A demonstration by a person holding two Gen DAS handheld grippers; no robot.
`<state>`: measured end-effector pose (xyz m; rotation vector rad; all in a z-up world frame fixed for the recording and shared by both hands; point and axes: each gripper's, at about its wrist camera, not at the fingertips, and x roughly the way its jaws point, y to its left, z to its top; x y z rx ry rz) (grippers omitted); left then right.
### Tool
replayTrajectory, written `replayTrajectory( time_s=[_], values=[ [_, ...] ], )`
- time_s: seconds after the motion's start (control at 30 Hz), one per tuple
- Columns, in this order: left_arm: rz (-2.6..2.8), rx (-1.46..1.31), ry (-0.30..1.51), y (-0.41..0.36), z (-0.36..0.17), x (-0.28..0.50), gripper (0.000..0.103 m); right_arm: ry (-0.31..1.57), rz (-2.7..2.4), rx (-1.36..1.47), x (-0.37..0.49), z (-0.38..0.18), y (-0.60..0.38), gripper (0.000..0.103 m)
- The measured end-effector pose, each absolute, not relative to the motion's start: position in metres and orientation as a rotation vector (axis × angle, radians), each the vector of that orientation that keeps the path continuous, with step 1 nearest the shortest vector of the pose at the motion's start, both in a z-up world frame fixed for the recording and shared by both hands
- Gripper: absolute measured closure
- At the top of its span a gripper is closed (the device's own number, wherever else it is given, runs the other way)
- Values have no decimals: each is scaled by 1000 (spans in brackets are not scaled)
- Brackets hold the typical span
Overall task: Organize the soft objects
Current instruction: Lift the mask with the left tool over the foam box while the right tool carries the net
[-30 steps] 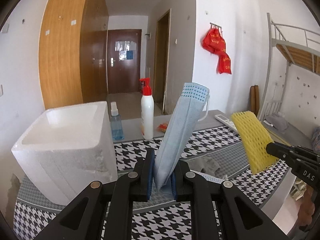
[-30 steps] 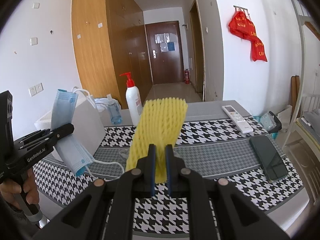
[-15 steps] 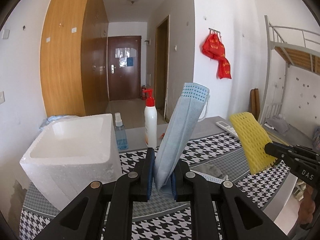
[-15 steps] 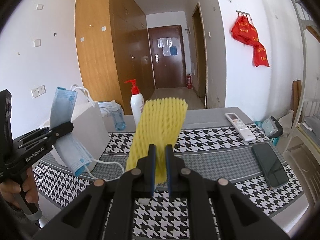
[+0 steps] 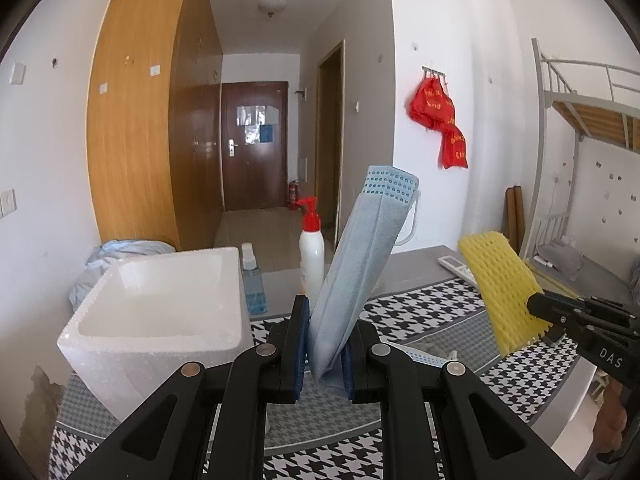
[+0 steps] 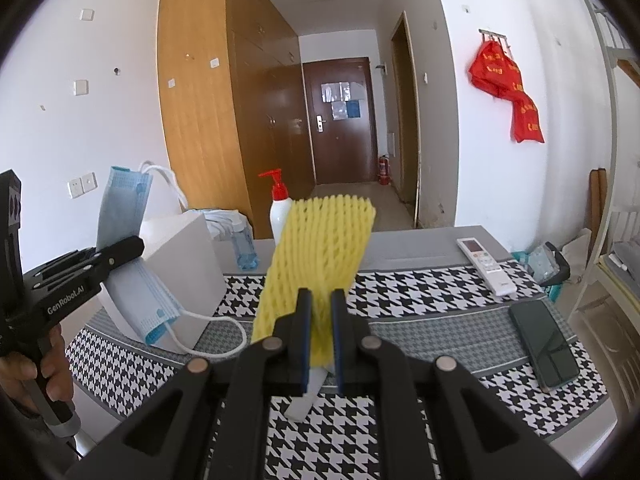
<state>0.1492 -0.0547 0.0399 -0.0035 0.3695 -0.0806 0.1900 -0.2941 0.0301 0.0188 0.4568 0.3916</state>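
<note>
My left gripper (image 5: 325,344) is shut on a blue face mask (image 5: 362,256) that stands upright above the table; the mask also shows in the right wrist view (image 6: 124,236), with its ear loop hanging down. My right gripper (image 6: 320,340) is shut on a yellow foam net sleeve (image 6: 320,256), also seen in the left wrist view (image 5: 504,288). A white foam box (image 5: 160,320), open at the top, stands on the table left of the left gripper and below its height.
A white pump bottle with a red top (image 5: 312,256) and a small blue spray bottle (image 5: 251,284) stand behind the box. A remote (image 6: 486,260) and a dark phone (image 6: 546,342) lie on the houndstooth cloth (image 6: 420,304) at the right. Another mask (image 5: 416,354) lies on the cloth.
Both grippers have risen with their loads; the box and table now sit lower in both views. Both grips are unchanged.
</note>
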Motion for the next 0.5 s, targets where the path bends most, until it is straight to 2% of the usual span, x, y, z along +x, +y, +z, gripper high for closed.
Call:
replayTrajectory(
  time_s=[0.5],
  values=[
    [-55,-15,357,-44,49,152,87,436,422,24,199,42,-279,91]
  ],
)
